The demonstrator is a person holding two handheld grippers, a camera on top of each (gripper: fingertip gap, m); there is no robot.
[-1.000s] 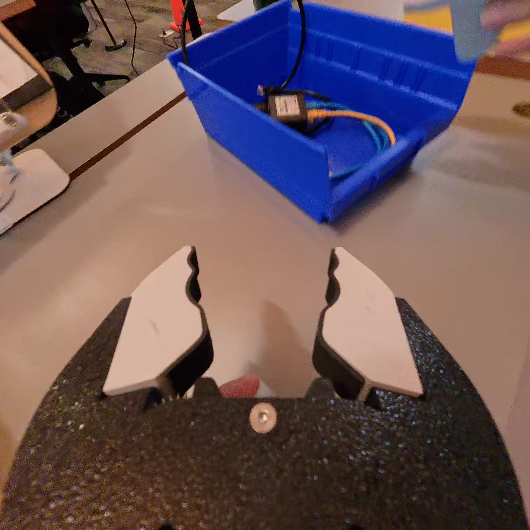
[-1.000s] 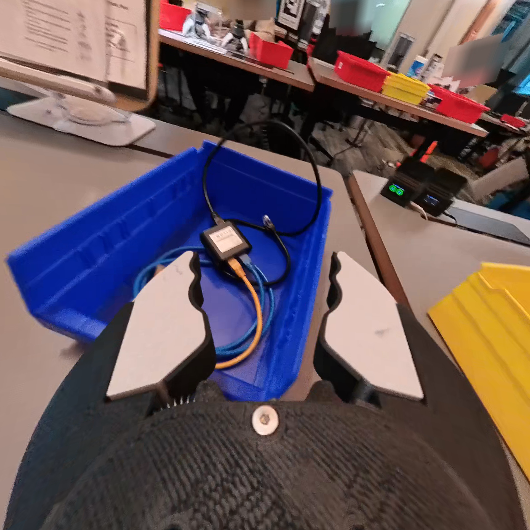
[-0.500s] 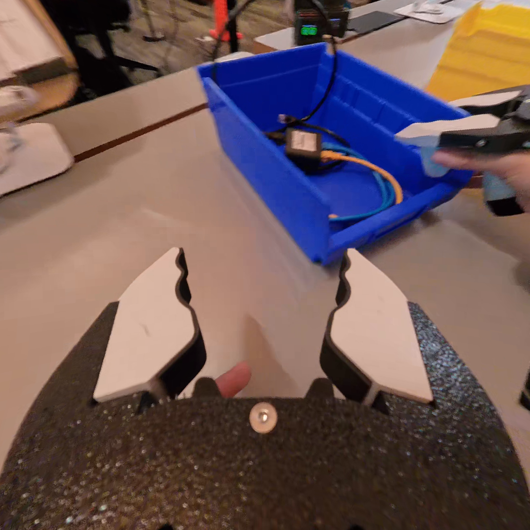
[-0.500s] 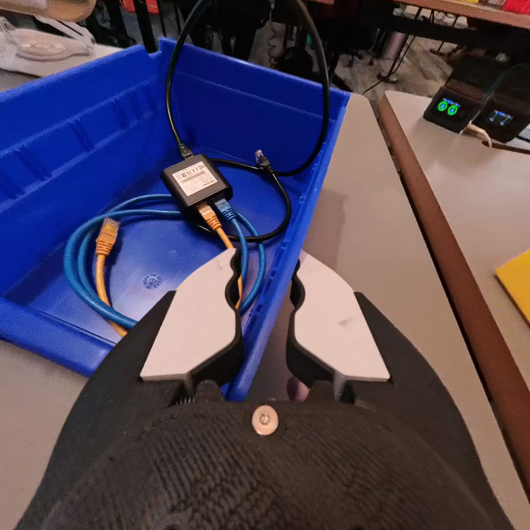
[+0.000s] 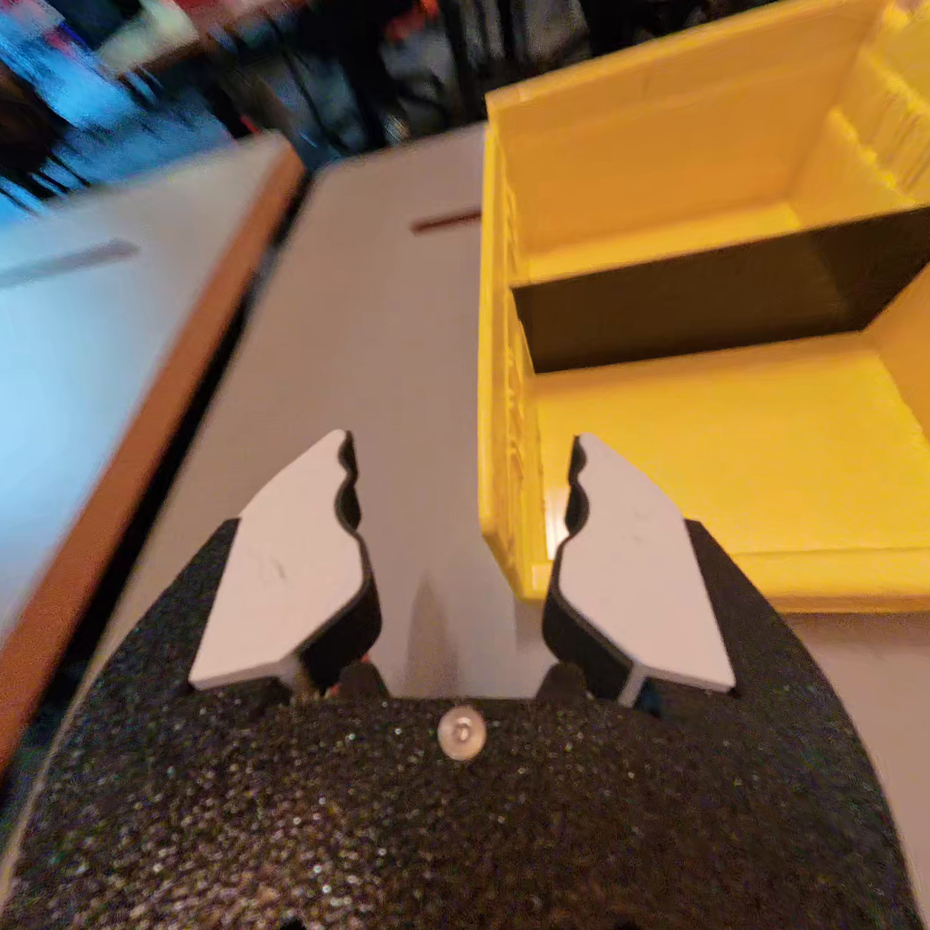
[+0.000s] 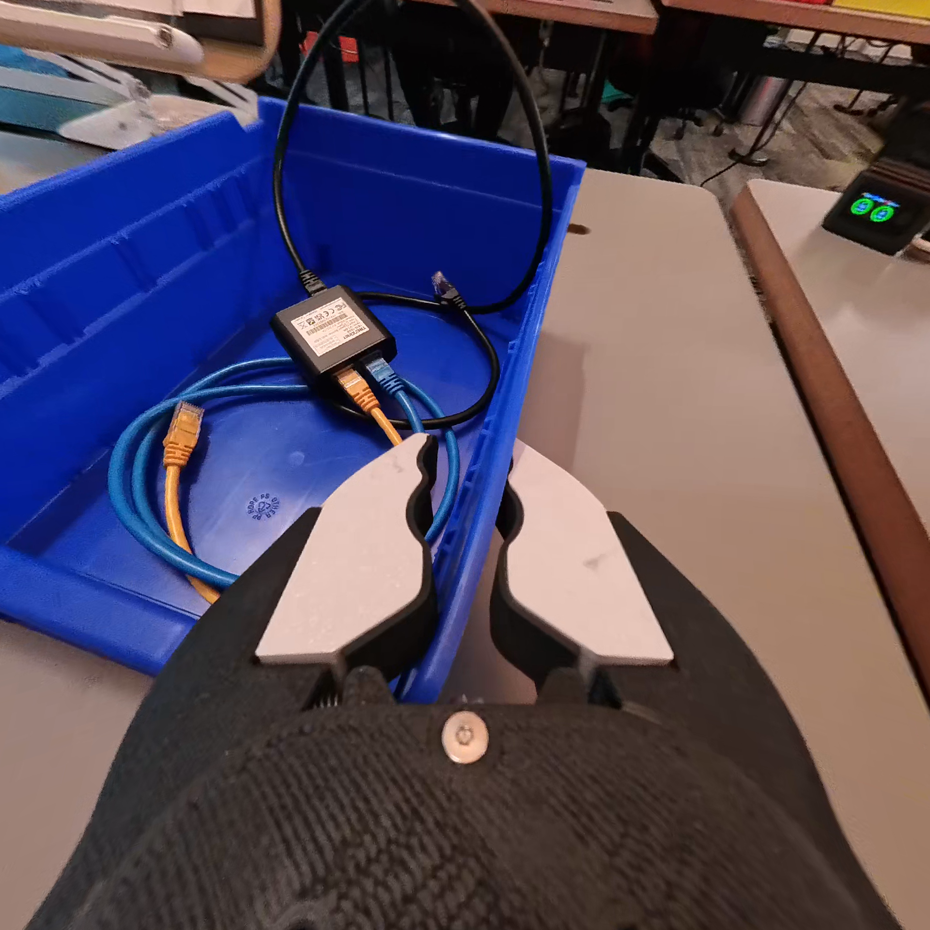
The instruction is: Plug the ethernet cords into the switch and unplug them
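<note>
While straddling right wall of blue plastic bin [image 6: 508, 402], right gripper [image 6: 468, 453] clamped on it; small black switch [image 6: 332, 329] inside, orange [image 6: 360, 392] and blue cords [image 6: 385, 377] plugged. Left gripper [image 5: 463, 443] released, beside yellow plastic bin [image 5: 508, 352].

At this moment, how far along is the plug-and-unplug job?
Done: orange cord and blue cord sit plugged into the switch. In hand: right gripper pinches the blue bin wall; left gripper open by the yellow bin. Left: black cord, then unplugging.
</note>
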